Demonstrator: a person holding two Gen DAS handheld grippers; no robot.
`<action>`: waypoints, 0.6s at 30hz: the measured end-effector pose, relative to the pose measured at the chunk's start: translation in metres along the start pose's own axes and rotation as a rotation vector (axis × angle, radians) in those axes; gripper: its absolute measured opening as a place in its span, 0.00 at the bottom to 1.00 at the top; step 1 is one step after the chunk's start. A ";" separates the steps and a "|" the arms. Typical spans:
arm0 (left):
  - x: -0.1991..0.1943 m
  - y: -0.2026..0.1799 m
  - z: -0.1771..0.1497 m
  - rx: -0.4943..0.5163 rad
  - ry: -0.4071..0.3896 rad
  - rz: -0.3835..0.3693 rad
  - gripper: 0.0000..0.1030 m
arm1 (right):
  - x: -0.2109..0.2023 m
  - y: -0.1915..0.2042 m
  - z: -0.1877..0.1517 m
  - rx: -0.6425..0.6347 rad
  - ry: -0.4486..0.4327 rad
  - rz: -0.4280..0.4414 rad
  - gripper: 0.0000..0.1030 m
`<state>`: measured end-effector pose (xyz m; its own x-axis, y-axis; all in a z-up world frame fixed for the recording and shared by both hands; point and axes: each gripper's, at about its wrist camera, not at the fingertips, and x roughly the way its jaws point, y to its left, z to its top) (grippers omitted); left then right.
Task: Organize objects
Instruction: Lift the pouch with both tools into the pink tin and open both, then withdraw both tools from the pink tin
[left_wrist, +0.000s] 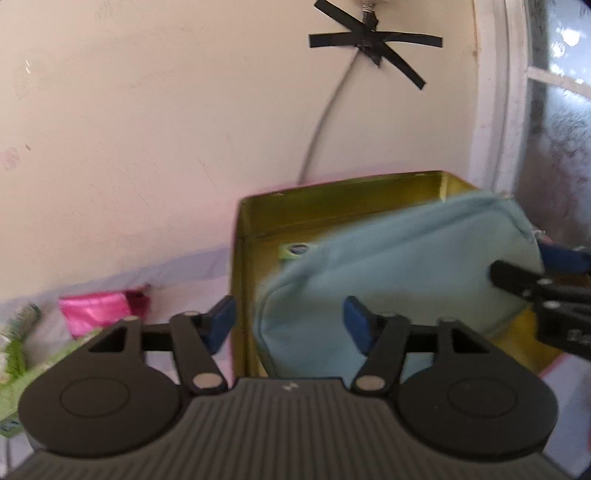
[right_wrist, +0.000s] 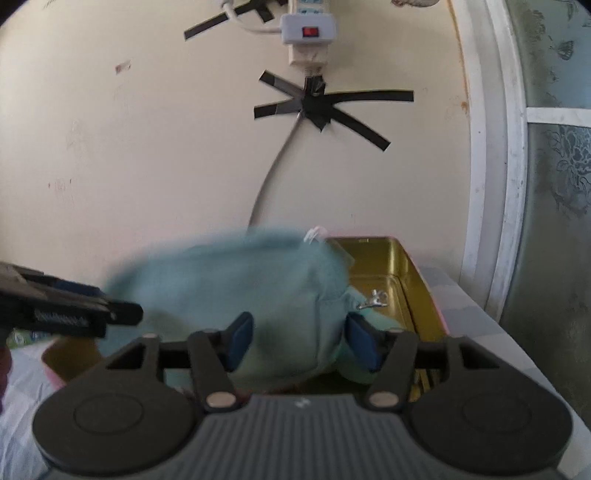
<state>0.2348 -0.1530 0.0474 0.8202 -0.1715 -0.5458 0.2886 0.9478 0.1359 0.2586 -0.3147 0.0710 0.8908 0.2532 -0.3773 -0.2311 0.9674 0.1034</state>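
Soft light-blue fabric pouch (left_wrist: 399, 280) sits tilted in the open gold-coloured metal tin box (left_wrist: 332, 199), upper edge leaning over the tin's rim; heavily motion-blurred in both views, so its outline is smeared. Pouch hides most of the tin's floor. A small green-and-blue label (left_wrist: 295, 250) peeks out inside the tin behind the pouch, unreadable.

Left gripper (left_wrist: 290, 326): blue pads spread, one pad outside the tin's left wall, the other in front of the pouch; pressing on nothing. Right gripper (right_wrist: 301, 341): pads spread on either side of the pouch's lower end; contact can't be confirmed through blur, looks loose. Each gripper shows only as a cut-off black tip at the other view's edge.

Silver zipper pull (right_wrist: 373, 300) lies against the tin's floor in the right wrist view. Shiny pink packet (left_wrist: 99, 310) and green items at left are cropped, blurred. Black tape cross (right_wrist: 321, 107) holds a grey cable on the cream wall; white power strip (right_wrist: 308, 29) is cut off at top.
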 end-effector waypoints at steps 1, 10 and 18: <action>-0.003 0.000 -0.002 0.002 -0.012 0.014 0.77 | -0.003 0.001 -0.001 0.001 -0.022 -0.004 0.72; -0.034 0.007 -0.012 -0.029 -0.030 0.047 0.78 | -0.037 0.011 -0.012 0.048 -0.089 0.014 0.71; -0.071 0.015 -0.037 -0.063 -0.017 0.057 0.78 | -0.082 0.026 -0.026 0.129 -0.123 0.048 0.71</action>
<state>0.1620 -0.1169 0.0575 0.8430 -0.1209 -0.5242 0.2099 0.9711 0.1135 0.1689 -0.3105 0.0804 0.9227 0.2894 -0.2548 -0.2300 0.9435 0.2387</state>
